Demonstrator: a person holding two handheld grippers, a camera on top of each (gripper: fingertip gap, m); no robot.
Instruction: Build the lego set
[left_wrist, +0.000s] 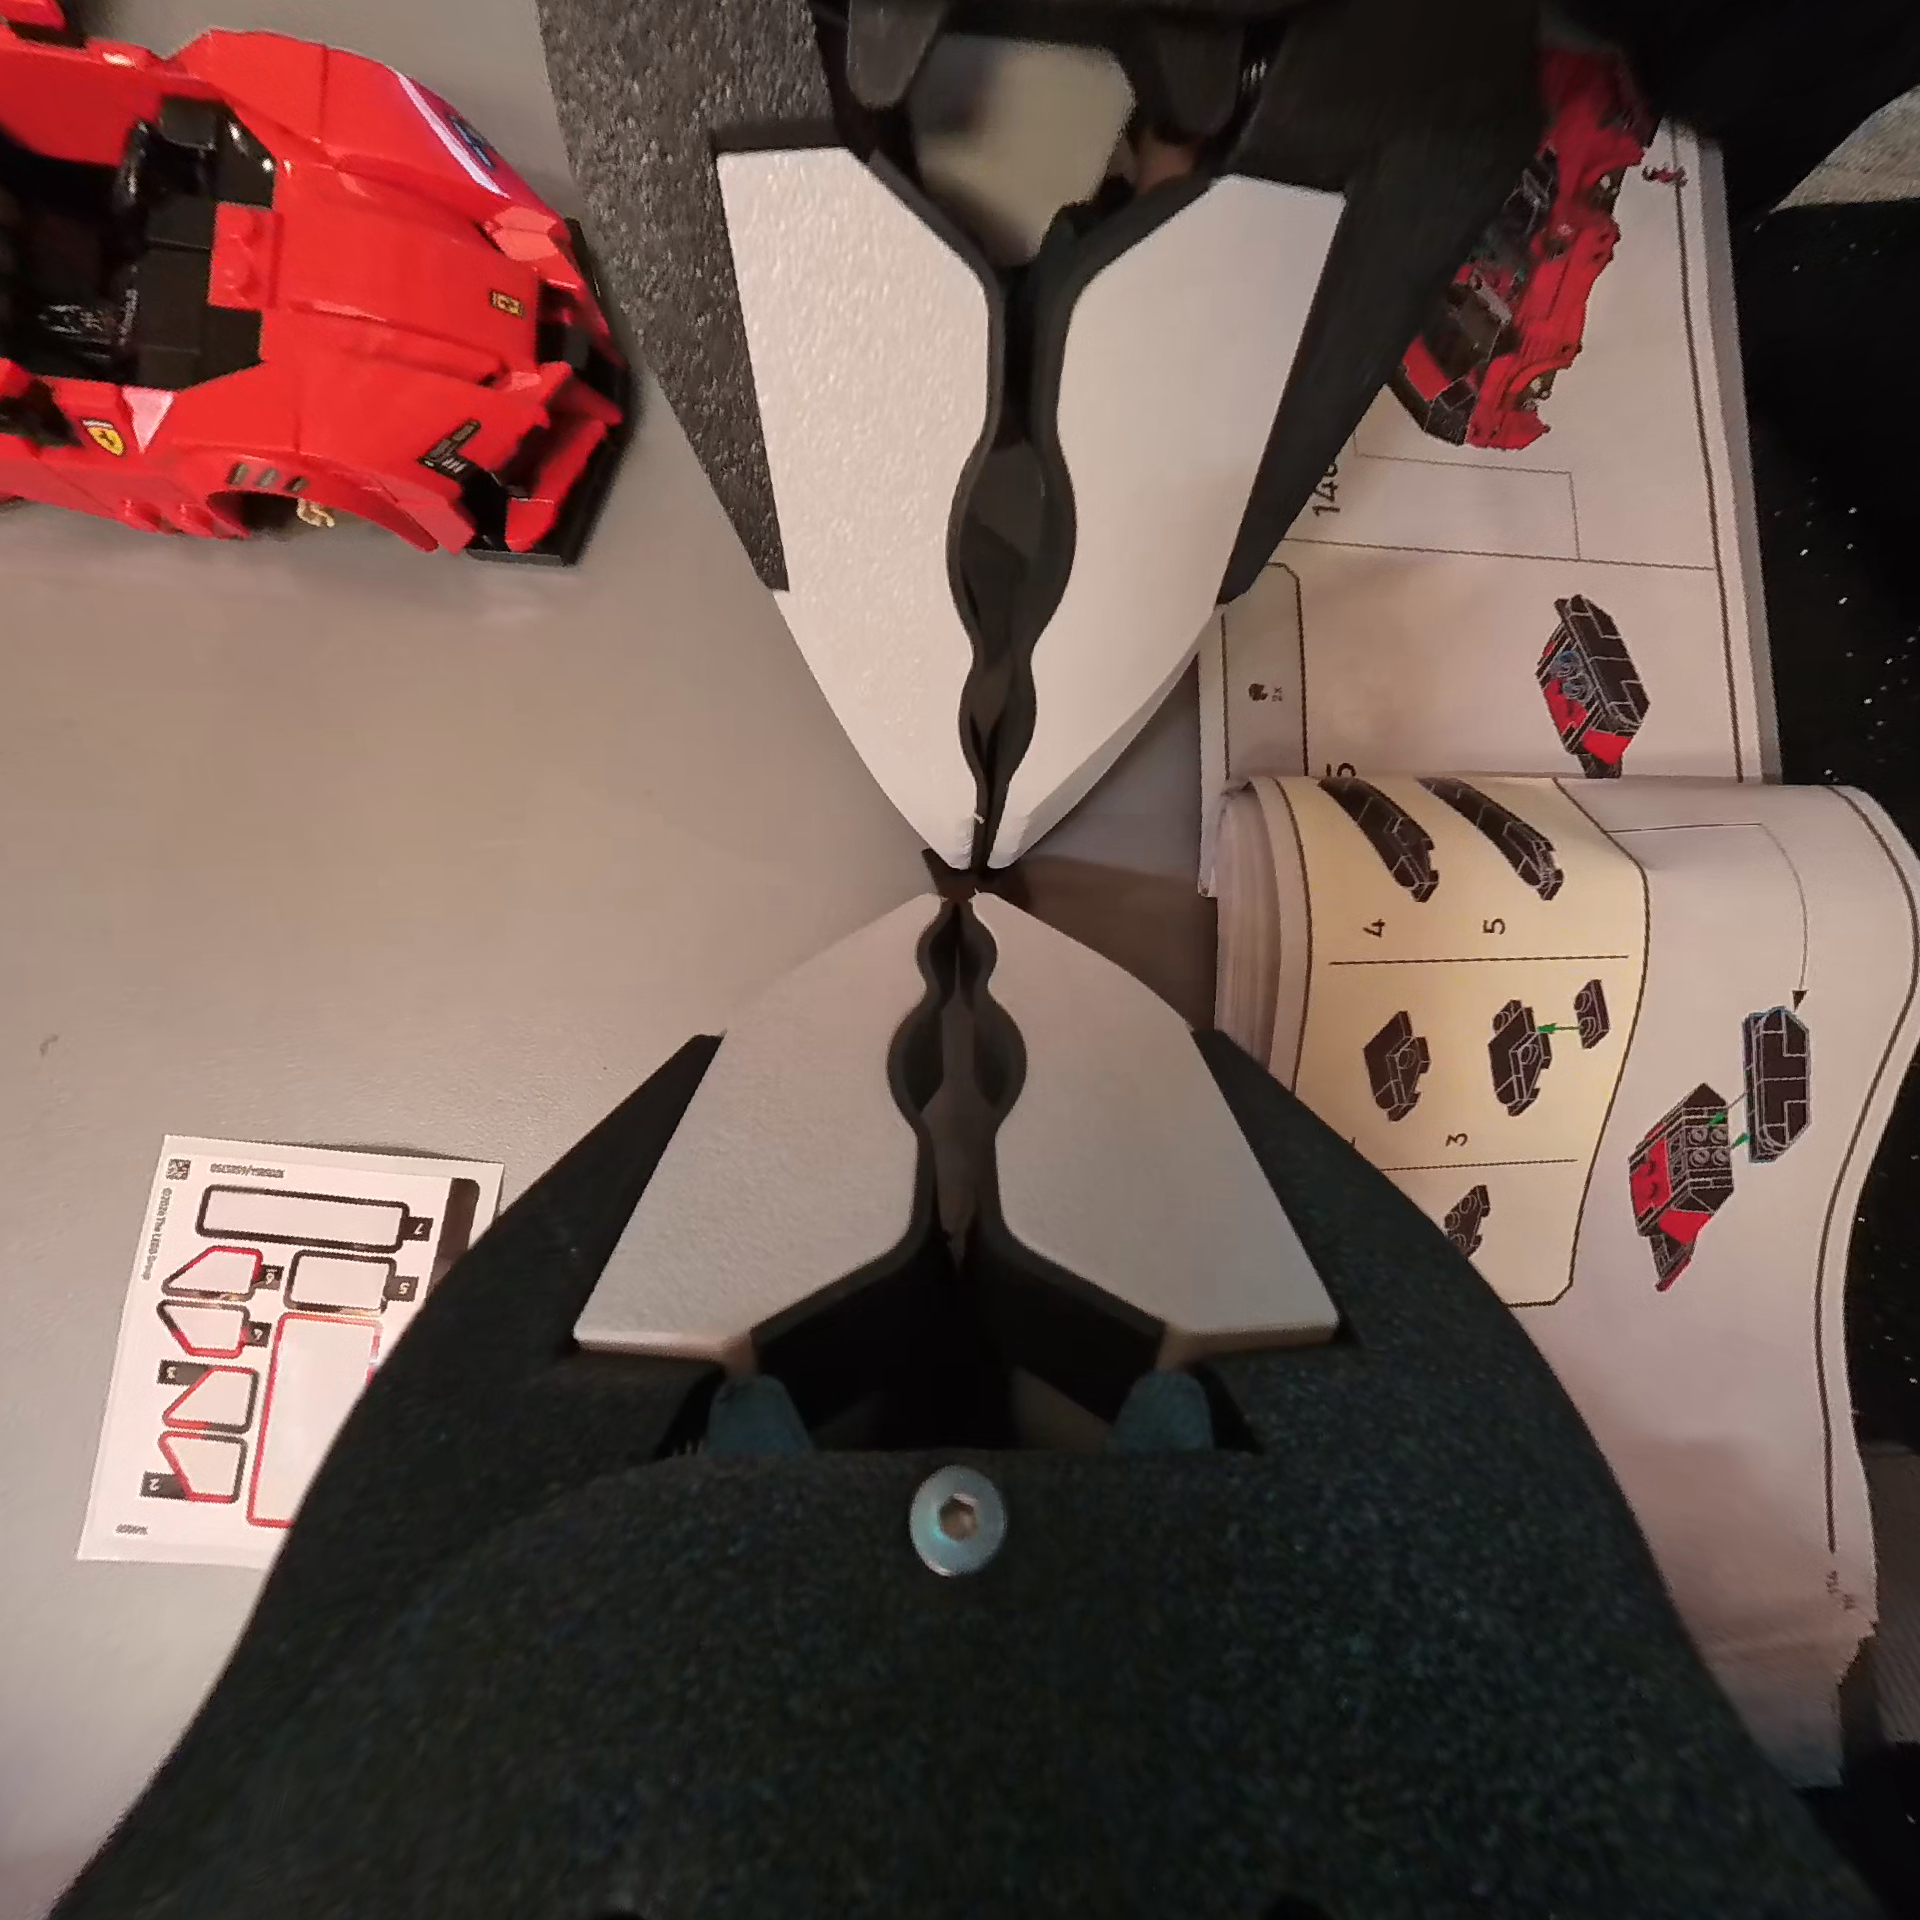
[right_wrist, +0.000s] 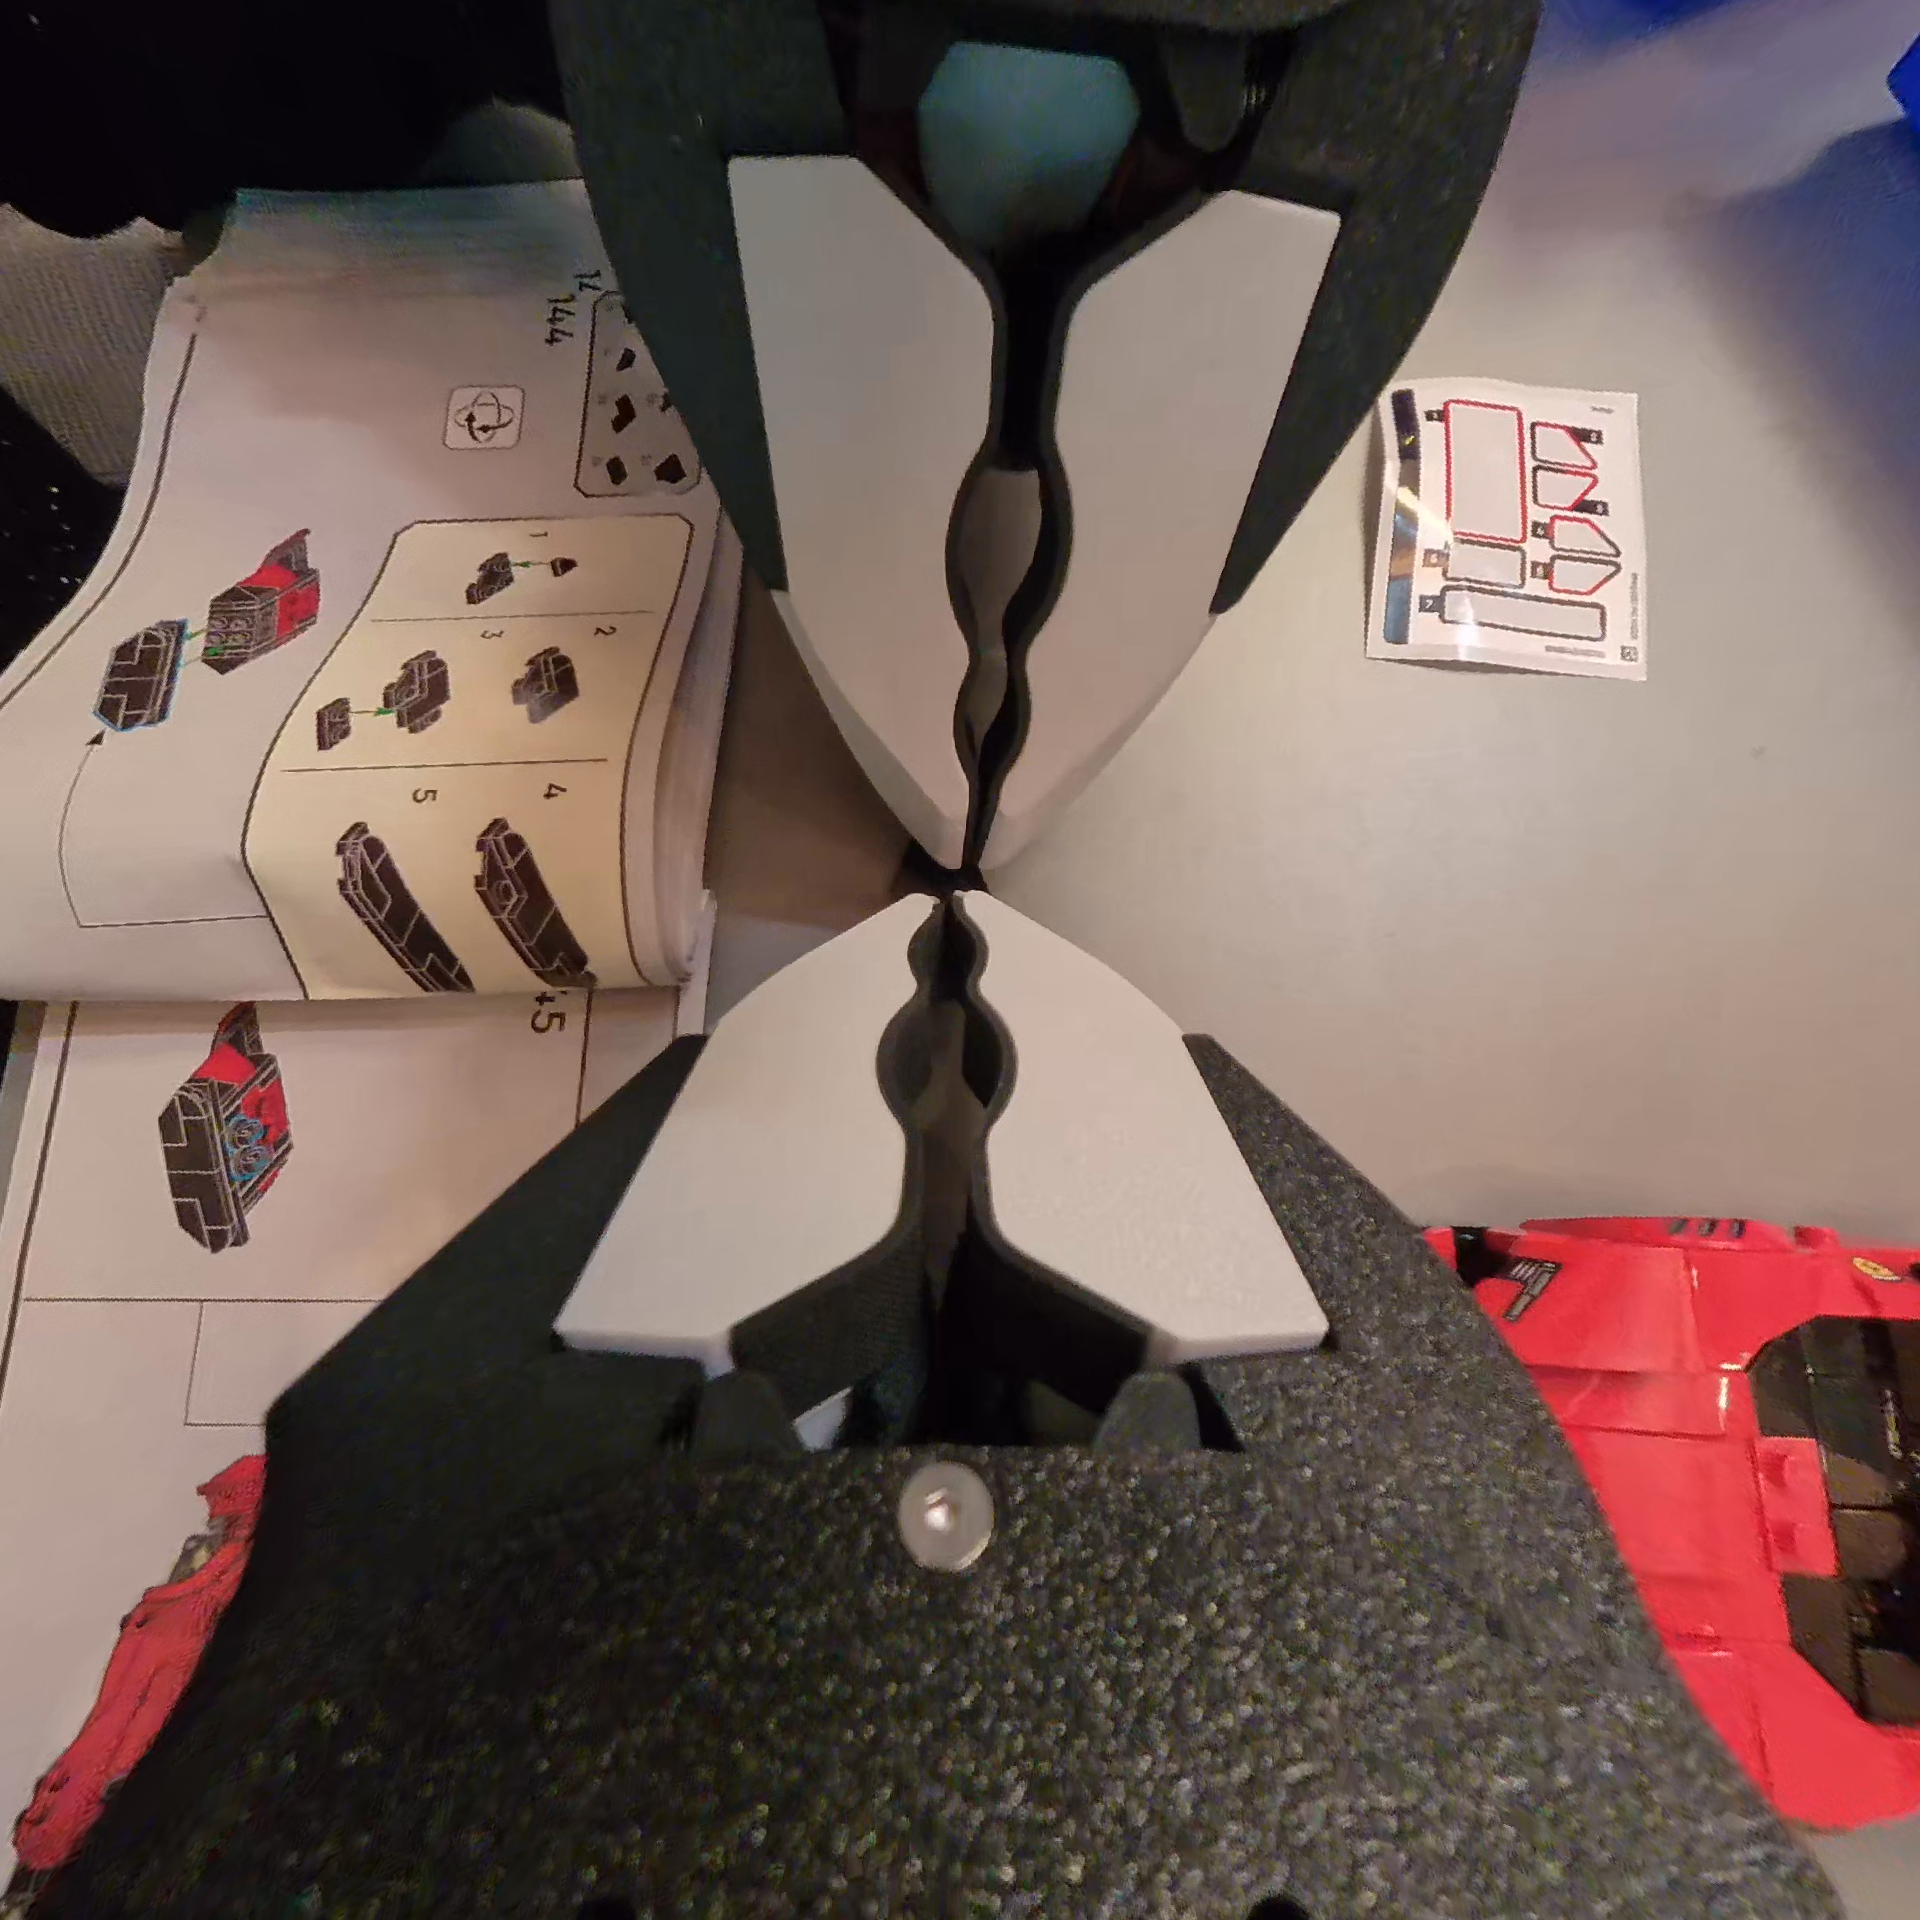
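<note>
Glossy plastic car (left_wrist: 281, 301) — matt paper booklet (left_wrist: 1455, 1018) — smooth table (left_wrist: 416, 831).

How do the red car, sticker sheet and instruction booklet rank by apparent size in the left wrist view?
1. Booklet, largest
2. Car, partly cut off
3. Sticker sheet, partly hidden by the tongs

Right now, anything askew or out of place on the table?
Instruction booklet: its pages curl up in a roll rather than lying flat. Both grippers, left and right, meet tip to tip on a tiny dark piece. Red car and sticker sheet lie undisturbed.
</note>
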